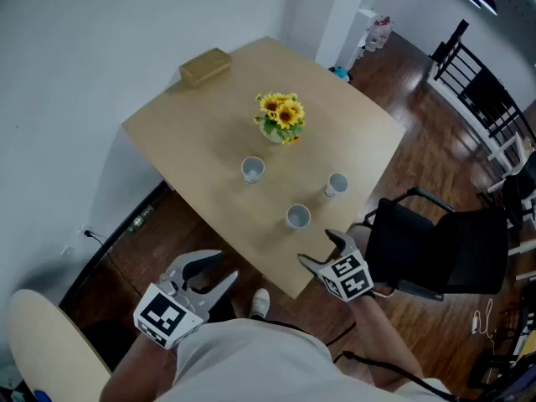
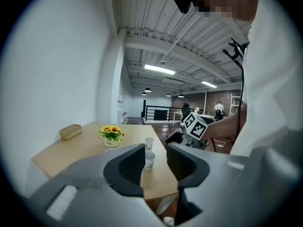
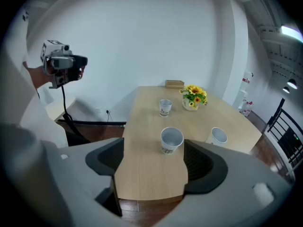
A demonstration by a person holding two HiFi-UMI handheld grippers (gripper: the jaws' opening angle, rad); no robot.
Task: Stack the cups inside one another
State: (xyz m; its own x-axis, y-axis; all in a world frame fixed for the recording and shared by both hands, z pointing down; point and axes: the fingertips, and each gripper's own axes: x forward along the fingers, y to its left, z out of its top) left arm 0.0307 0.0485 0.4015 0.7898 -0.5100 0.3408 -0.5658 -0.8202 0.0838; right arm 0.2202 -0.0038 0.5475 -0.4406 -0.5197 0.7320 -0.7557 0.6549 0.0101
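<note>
Three white paper cups stand apart and upright on the wooden table (image 1: 209,141): one at the left (image 1: 252,170), one at the right (image 1: 336,185), one nearest the front edge (image 1: 298,217). My left gripper (image 1: 218,270) hangs open and empty below the table's near edge. My right gripper (image 1: 322,249) is open and empty just off the front corner. In the right gripper view the nearest cup (image 3: 171,140) sits ahead between the jaws, with the others (image 3: 165,107) (image 3: 218,136) beyond. The left gripper view shows two cups (image 2: 149,160) (image 2: 149,143) in line.
A vase of sunflowers (image 1: 280,117) stands mid-table and a tan box (image 1: 205,66) lies at the far corner. A black chair (image 1: 444,245) stands right of the table. A round cream seat (image 1: 46,342) is at the lower left. White walls close the left side.
</note>
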